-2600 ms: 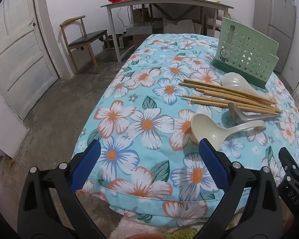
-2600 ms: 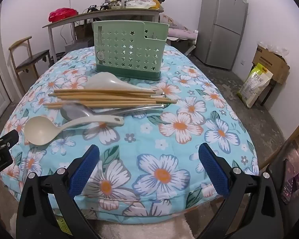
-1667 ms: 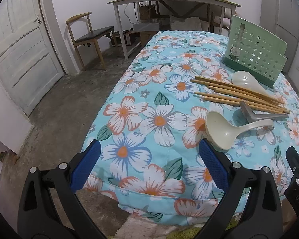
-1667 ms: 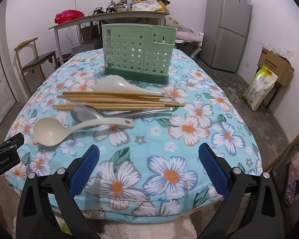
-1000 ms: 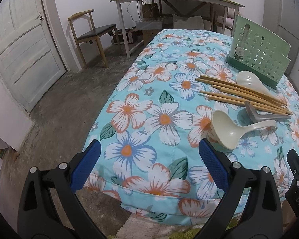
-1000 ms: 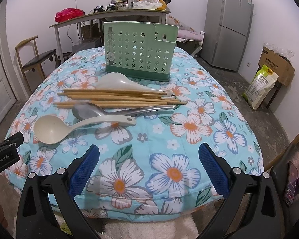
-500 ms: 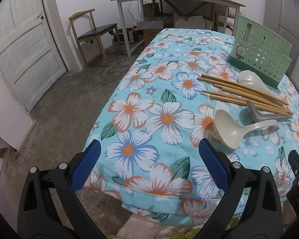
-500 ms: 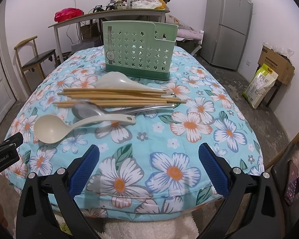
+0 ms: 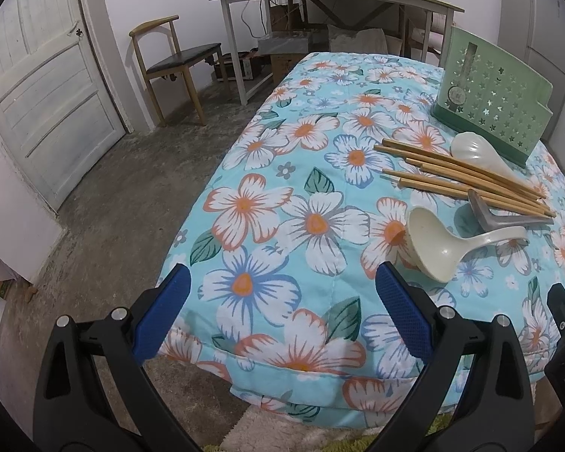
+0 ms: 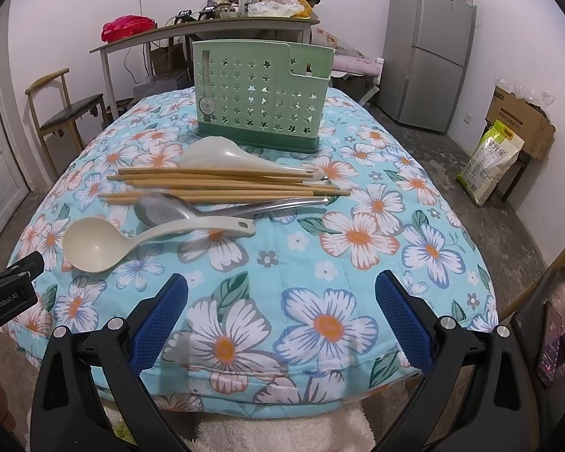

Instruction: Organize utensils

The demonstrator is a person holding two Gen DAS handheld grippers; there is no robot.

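Observation:
A green perforated utensil holder (image 10: 261, 92) stands upright at the far middle of the floral-covered table (image 10: 358, 241); it also shows in the left wrist view (image 9: 493, 94). In front of it lie a white rice spoon (image 10: 226, 156), several wooden chopsticks (image 10: 222, 186), a metal spoon (image 10: 169, 207) and a cream ladle (image 10: 94, 245). The ladle (image 9: 437, 248) and chopsticks (image 9: 459, 177) show right of my left gripper (image 9: 282, 305). My left gripper is open and empty at the table's near left corner. My right gripper (image 10: 282, 305) is open and empty over the near edge.
A grey fridge (image 10: 429, 45) stands back right, with a cardboard box (image 10: 519, 120) and a sack (image 10: 489, 158) on the floor. A cluttered desk (image 10: 207, 30) and a wooden chair (image 9: 173, 60) stand behind. A white door (image 9: 37, 86) is at the left.
Both grippers have drifted slightly, the left view shifting a little to the left and closer to the table. Nothing on the table has moved. Both grippers stay open.

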